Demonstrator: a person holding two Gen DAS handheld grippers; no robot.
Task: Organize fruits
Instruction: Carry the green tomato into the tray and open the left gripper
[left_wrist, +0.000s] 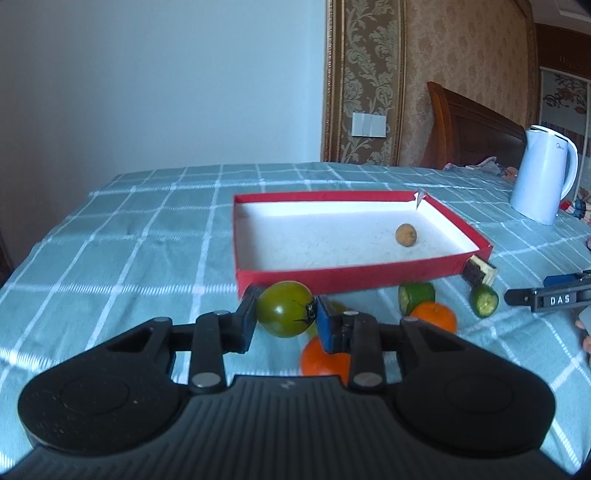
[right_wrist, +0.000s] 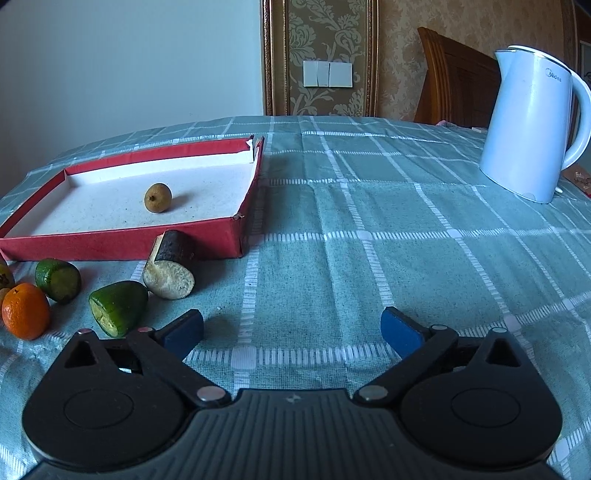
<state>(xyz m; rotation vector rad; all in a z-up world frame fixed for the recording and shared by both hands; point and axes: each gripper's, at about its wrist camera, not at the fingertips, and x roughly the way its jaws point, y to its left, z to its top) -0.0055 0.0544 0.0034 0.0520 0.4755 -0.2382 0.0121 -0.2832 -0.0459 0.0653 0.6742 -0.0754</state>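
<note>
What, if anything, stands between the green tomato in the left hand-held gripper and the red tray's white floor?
Only the near red wall of the shallow red cardboard tray. The round green tomato, clamped in the left hand-held gripper, must clear it; nothing else visible intervenes.

Left gripper (left_wrist: 286, 314): black linkage arms drawn in, jaws clamped on a green tomato (left_wrist: 284, 308), aimed slightly downward. Right gripper (right_wrist: 291, 330): blue-padded fingers (right_wrist: 400, 332) spread wide, nothing between them, tilted down toward the cloth.
</note>
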